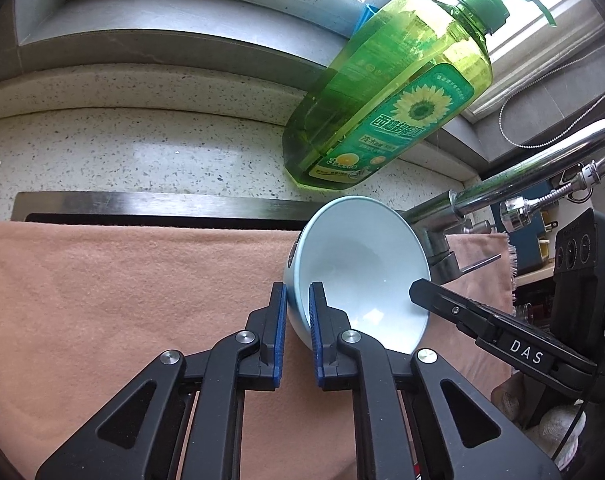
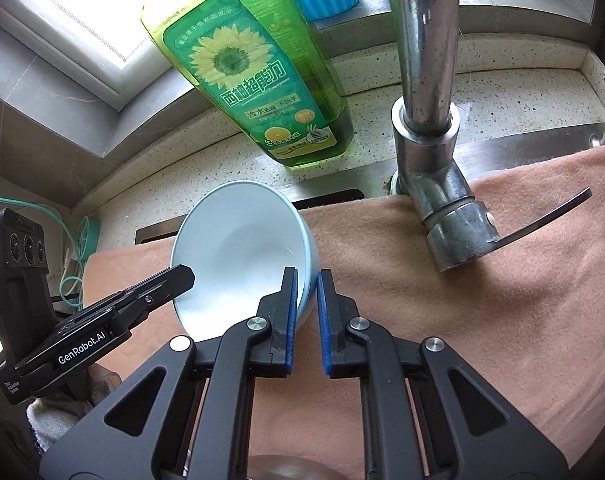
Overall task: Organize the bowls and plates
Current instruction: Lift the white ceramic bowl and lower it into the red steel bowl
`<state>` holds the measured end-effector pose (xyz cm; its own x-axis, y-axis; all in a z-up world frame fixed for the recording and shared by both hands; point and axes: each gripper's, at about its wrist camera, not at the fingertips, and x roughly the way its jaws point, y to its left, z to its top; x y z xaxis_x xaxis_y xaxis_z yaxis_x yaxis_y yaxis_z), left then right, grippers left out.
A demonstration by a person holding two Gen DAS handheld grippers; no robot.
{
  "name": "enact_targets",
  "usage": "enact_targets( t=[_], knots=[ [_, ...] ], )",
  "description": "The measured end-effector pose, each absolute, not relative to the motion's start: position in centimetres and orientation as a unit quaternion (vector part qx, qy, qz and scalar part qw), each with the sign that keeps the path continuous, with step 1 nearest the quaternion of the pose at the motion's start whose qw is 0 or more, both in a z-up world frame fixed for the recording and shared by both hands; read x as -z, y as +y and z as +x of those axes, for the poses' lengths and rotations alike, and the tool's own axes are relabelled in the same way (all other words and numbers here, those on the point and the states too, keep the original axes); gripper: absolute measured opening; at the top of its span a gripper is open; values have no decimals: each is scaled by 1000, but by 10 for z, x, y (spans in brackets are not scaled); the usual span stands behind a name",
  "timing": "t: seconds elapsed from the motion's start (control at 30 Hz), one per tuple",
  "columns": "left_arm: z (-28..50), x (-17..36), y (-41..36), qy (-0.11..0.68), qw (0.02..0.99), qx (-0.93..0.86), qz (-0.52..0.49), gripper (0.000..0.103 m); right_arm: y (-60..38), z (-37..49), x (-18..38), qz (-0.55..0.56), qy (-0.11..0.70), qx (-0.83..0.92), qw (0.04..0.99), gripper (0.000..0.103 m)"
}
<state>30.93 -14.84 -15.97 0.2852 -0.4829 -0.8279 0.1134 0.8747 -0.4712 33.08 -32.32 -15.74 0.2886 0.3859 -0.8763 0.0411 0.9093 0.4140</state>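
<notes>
Left gripper point(image 1: 298, 300) clamped on left wall of pale blue bowl point(image 1: 362, 264), one pad outside, one inside. Bowl tipped on its side atop peach towel point(image 1: 122, 300), between both grippers, just in front of green detergent bottle point(image 1: 390, 92). Right gripper point(image 2: 307, 292) clamped on bowl's right wall, same pad arrangement. Chrome faucet point(image 2: 430, 128) right of bowl, base at towel's rear edge.

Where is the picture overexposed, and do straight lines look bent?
Left wrist view: the window behind the green bottle is blown white, and the counter edge bows. Right wrist view: the window glares too; the faucet looks stretched.
</notes>
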Motion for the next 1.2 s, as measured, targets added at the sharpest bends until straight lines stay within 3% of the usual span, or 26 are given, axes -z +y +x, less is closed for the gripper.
enact_targets(
  t=[0.57, 1.2],
  knots=[
    [269, 113, -150, 537, 801, 214, -157, 10, -331, 295, 107, 179, 561, -125, 799, 10],
    [187, 79, -159, 523, 802, 254, -137, 10, -343, 192, 57, 184, 533, -126, 816, 10]
  ],
)
